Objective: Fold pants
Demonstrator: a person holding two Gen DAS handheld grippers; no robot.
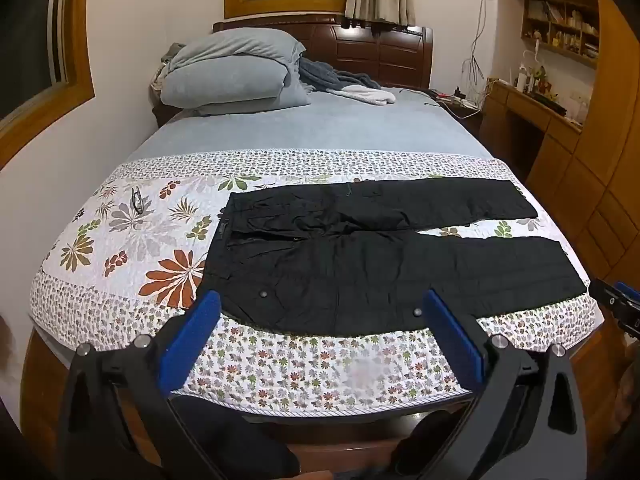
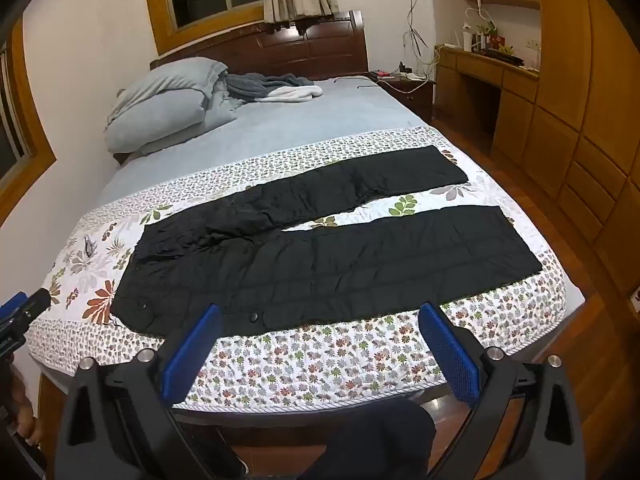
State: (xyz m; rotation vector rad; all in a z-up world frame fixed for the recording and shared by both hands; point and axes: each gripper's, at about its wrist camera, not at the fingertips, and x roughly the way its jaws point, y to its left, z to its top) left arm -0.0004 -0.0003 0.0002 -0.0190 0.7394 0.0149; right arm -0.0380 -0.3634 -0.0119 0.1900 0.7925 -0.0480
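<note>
Floral quilt (image 1: 120, 240) carries black pants (image 1: 360, 256) spread flat; left gripper (image 1: 320, 312) and right gripper (image 2: 320, 320) hover, fingers spread.

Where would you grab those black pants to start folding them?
Probably along the near edge of the pants, coming in low from the foot of the bed. They lie flat with both legs spread apart, waistband to the left and cuffs to the right. The left gripper could pinch the waistband corner and the right gripper the near leg's cuff. Both are open.
</note>
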